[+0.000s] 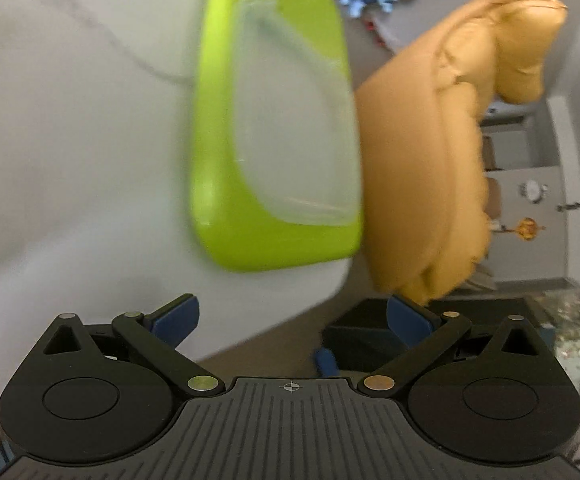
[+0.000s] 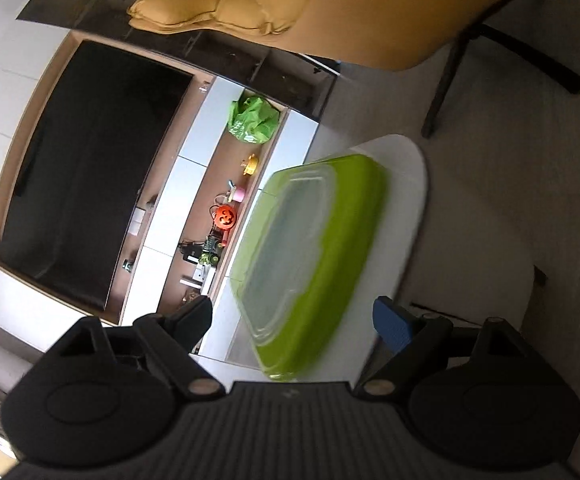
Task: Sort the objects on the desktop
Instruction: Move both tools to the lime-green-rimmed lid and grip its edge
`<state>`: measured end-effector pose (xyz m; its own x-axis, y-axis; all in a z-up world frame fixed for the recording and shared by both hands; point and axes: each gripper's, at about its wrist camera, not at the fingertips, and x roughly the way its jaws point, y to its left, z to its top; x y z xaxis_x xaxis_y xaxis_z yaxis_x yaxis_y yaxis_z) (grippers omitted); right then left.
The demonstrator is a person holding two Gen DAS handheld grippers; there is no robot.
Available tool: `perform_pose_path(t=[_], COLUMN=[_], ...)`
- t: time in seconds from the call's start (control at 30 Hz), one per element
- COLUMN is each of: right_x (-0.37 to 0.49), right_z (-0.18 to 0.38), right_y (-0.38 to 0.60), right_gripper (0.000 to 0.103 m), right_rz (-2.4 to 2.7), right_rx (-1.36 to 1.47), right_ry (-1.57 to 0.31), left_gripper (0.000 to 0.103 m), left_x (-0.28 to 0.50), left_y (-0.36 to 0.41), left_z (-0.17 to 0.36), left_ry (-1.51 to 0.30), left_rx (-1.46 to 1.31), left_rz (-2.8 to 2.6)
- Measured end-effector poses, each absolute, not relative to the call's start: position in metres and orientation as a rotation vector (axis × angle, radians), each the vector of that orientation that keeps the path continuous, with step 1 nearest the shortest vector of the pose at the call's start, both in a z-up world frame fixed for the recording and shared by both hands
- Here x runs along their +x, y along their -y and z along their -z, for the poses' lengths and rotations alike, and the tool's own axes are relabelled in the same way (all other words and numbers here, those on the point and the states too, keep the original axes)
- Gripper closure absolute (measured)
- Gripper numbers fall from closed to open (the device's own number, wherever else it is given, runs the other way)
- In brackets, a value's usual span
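Observation:
A lime-green box with a clear lid (image 1: 274, 132) lies on the white table (image 1: 70, 140) near its edge. It also shows in the right wrist view (image 2: 310, 252), on the table's (image 2: 406, 184) rounded corner. My left gripper (image 1: 292, 320) is open and empty, a short way back from the box. My right gripper (image 2: 296, 318) is open and empty, its blue pads wide apart, just short of the box's near end. Both views are tilted and blurred.
A mustard-yellow padded chair (image 1: 442, 152) stands close beside the table; its black legs (image 2: 474, 52) rest on the floor. A dark TV screen (image 2: 86, 172) and a shelf with small toys (image 2: 226, 216) lie beyond.

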<state>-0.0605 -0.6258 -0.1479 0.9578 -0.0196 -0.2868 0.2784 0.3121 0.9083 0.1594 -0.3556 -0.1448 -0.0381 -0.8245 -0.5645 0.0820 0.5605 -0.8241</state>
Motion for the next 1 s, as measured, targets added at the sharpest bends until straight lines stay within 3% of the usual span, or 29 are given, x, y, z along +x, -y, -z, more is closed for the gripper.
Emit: perform_pose_path(t=[0.4, 0.47, 0.5, 0.53, 0.77, 0.87, 0.93, 1.0], right_x=[-0.061, -0.07, -0.073, -0.075, -0.082, -0.086, -0.089, -0.089], right_z=[0.191, 0.189, 0.191, 0.193, 0.221, 0.234, 0.243, 0.249], right_y=[0.629, 0.624, 0.623, 0.624, 0.626, 0.624, 0.62, 0.617], right_gripper=[0.014, 0.014, 0.014, 0.014, 0.014, 0.014, 0.014, 0.014], right_rz=[0.186, 0.208, 0.223, 0.241, 0.332, 0.329, 0.324, 0.309], right_rx=[1.312, 1.305, 1.301, 1.298, 1.323, 1.359, 1.383, 1.413], right_ry=[-0.224, -0.217, -0.213, -0.209, -0.198, -0.157, -0.124, -0.091], left_gripper=[0.002, 0.028, 0.058, 0.062, 0.065, 0.072, 0.079, 0.078], left_x=[0.191, 0.186, 0.184, 0.182, 0.164, 0.145, 0.13, 0.121], left_y=[0.388, 0.389, 0.391, 0.392, 0.397, 0.399, 0.398, 0.398], left_z=[0.159, 0.155, 0.154, 0.157, 0.16, 0.156, 0.144, 0.133], left_ry=[-1.34, -1.338, -1.35, -1.376, -1.467, -1.531, -1.481, -1.439], left_rx=[-0.739, -0.687, -0.646, -0.642, -0.682, -0.635, -0.533, -0.482], left_rz=[0.789, 0.751, 0.735, 0.743, 0.742, 0.762, 0.8, 0.835])
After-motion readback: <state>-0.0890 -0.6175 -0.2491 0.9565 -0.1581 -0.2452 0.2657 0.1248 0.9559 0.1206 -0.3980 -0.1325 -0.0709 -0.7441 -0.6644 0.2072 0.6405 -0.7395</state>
